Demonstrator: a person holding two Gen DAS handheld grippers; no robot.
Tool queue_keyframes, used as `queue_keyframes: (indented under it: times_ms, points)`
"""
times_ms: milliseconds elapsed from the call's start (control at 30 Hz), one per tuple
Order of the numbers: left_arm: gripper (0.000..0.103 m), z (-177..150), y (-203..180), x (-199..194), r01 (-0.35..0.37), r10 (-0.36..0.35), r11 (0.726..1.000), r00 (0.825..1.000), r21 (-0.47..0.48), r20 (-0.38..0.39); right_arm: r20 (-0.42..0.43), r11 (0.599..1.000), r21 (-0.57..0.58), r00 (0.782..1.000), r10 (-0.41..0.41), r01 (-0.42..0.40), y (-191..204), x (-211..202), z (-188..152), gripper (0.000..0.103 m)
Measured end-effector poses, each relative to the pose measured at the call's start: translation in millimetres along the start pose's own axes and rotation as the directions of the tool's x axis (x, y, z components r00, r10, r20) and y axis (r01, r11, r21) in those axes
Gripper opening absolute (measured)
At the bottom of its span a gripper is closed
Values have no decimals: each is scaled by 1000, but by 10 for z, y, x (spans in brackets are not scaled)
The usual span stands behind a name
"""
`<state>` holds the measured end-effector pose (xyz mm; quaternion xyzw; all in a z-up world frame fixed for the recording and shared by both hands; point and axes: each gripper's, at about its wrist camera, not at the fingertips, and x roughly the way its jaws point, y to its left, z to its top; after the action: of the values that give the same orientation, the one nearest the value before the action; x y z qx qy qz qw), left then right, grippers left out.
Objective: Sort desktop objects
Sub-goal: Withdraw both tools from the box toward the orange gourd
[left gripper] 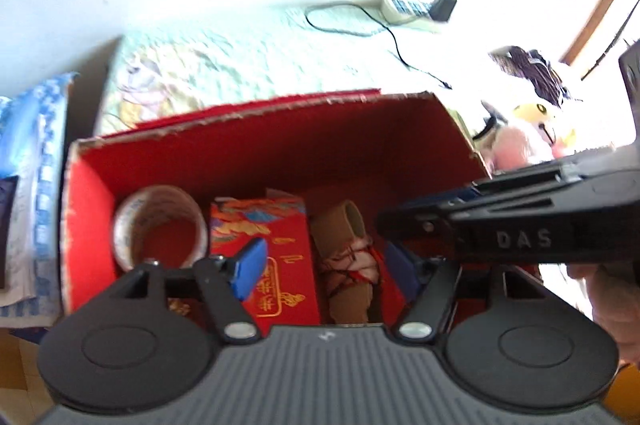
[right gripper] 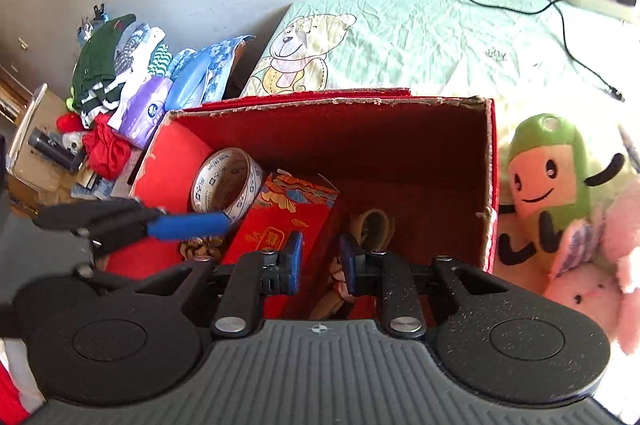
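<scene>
Both tongs (left gripper: 324, 261) (right gripper: 320, 257) agape above red box (right gripper: 490, 185)

Only clear one is "DAS" in pale letters on the side of the right gripper (left gripper: 400, 225). The red packet (left gripper: 276, 249) has gold Chinese characters, can't make them out. The tape roll (right gripper: 226, 185) has repeating print, too small to read.

Red box (right gripper: 332, 113) and plush toys (right gripper: 548, 177) on bedsheet (right gripper: 420, 37)
</scene>
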<state>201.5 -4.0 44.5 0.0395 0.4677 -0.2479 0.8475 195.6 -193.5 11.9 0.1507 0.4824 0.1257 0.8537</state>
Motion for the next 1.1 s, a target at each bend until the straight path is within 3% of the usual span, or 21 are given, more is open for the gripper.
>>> queue_keyframes:
  times_ms: [67, 133, 233, 367, 533, 667, 867, 1100]
  points:
    - [69, -33, -42, -105, -25, 25, 1000, 999, -2, 20, 35, 1000, -1, 999, 15, -15, 4, -125, -60, 24]
    - [61, -74, -107, -235, -53, 53, 999, 998, 2, 38, 66, 1000, -14, 997, 27, -26, 18, -261, -123, 24]
    - [61, -154, -218, -462, -96, 95, 995, 991, 6, 90, 120, 998, -46, 992, 47, -42, 63, -457, -236, 24]
    - [61, -322, -255, -741, -98, 102, 995, 986, -35, 129, 193, 994, -23, 975, 111, -108, 85, -662, -444, 26]
    - [66, -649, -170, -889, -109, 122, 986, 987, -123, 108, 186, 987, -29, 970, 158, -155, 157, -715, -756, 26]
    - [66, -994, -127, -856, -127, 142, 975, 987, -185, 72, 125, 979, -30, 971, 204, -202, 207, -589, -983, 26]
    - [66, -1527, -161, -653, -190, 199, 959, 980, -210, 23, 4, 957, 87, 961, 276, -275, 184, -234, -1274, 27]
    - [67, -1873, -266, -358, -188, 181, 969, 982, -163, -57, -120, 912, 198, 914, 387, -360, 226, 139, -1557, 30]
